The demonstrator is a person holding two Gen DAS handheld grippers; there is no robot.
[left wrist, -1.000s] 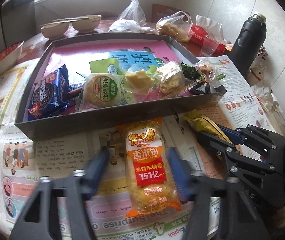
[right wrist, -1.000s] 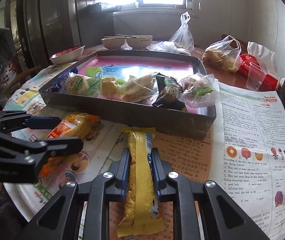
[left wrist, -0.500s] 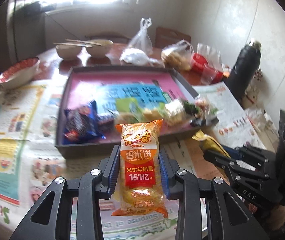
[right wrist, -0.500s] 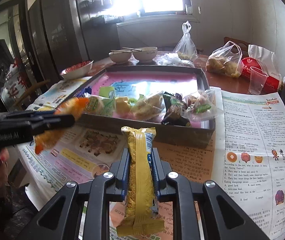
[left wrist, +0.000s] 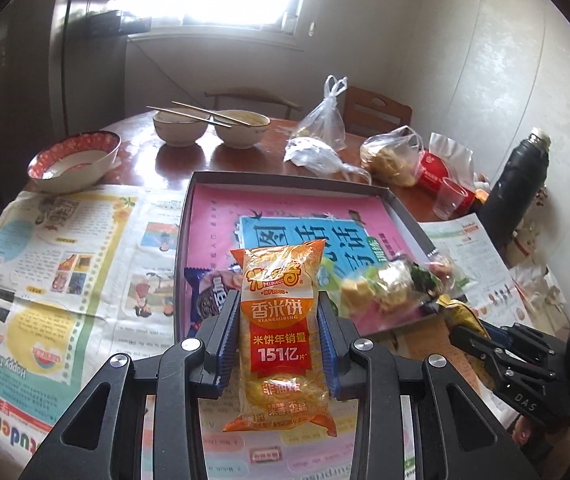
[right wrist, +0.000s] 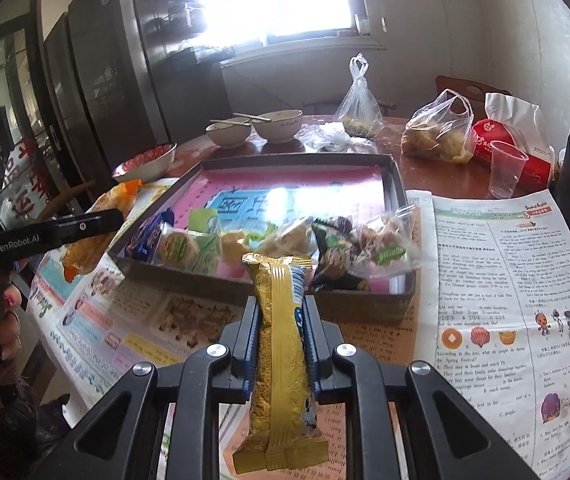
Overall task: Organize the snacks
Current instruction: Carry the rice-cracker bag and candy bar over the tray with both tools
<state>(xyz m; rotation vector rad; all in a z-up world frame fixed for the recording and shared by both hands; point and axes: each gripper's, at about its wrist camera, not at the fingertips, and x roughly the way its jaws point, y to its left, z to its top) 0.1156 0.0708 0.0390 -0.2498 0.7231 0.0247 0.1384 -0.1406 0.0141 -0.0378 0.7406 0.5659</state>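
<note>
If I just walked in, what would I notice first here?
Probably the two snacks held up over the newspaper: the left gripper is clamped on an orange rice cracker pack, and the right gripper on a long gold wrapper bar. Just behind them sits the grey tray, its near edge crowded with more wrapped snacks.

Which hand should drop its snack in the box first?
Probably the left. The left gripper holds the orange packet right at the box edge, while the right gripper with the gold packet looks further back.
</note>
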